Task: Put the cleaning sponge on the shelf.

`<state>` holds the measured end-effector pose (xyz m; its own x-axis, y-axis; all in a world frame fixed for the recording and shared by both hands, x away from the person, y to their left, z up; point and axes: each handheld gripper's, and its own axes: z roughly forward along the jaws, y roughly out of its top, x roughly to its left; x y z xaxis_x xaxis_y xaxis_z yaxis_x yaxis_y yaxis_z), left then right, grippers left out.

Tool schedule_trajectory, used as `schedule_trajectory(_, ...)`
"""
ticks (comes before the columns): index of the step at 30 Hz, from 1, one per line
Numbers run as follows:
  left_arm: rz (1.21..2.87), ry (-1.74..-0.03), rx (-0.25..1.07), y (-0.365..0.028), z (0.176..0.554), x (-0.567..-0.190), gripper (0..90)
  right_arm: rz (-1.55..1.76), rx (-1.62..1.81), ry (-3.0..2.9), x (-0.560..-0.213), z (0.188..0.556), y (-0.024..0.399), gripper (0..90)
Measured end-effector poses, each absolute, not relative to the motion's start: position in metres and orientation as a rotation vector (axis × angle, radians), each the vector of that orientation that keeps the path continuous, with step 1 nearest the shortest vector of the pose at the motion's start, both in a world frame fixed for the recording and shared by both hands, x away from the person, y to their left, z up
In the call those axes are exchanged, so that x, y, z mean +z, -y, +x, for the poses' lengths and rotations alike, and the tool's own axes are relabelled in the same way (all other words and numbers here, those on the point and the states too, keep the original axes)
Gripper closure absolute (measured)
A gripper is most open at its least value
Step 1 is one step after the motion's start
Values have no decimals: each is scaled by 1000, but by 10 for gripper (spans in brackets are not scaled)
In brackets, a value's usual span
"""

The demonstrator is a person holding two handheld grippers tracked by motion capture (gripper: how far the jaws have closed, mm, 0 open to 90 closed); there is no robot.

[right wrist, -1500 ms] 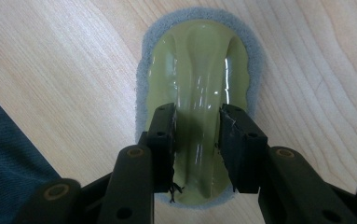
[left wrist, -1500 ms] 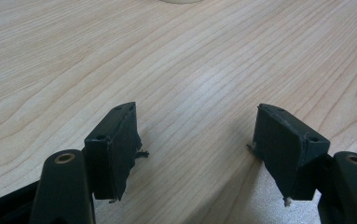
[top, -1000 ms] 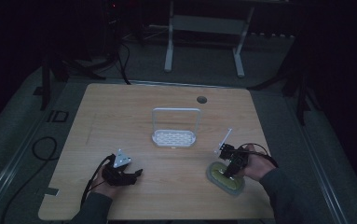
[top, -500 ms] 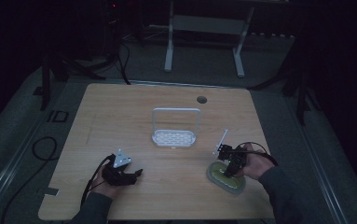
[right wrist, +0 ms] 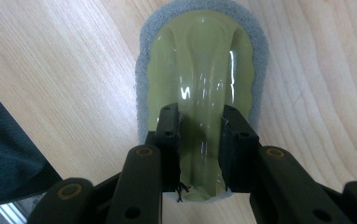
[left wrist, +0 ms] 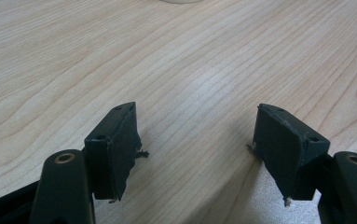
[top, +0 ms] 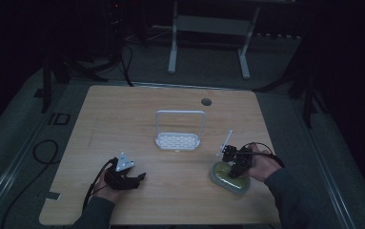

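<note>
A yellow-green scrubber with a grey pad underneath lies flat near the table's front right. In the right gripper view the scrubber shows a raised glossy ridge down its middle. My right gripper points down at it, one jaw on each side of that ridge, and the pads press against it. From above, the right gripper stands over the scrubber's near end. My left gripper rests at the front left of the table. Its jaws stand wide apart over bare wood.
A white rack with a tall hoop handle stands in the middle of the wooden table. A round cable hole sits near the far edge. Cables trail from both grippers, and the floor around the table is dark.
The right gripper has sunk slightly onto the scrubber. The left gripper has not moved.
</note>
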<state>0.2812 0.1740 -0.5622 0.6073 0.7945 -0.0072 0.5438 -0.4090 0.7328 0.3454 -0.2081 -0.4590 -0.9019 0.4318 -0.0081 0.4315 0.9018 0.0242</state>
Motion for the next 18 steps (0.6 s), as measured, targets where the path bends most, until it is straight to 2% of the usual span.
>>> schedule_trajectory(18, 2116, -1051, 449, -174, 281, -562, 313, 570, 67, -3015, -444, 348, 190, 717)
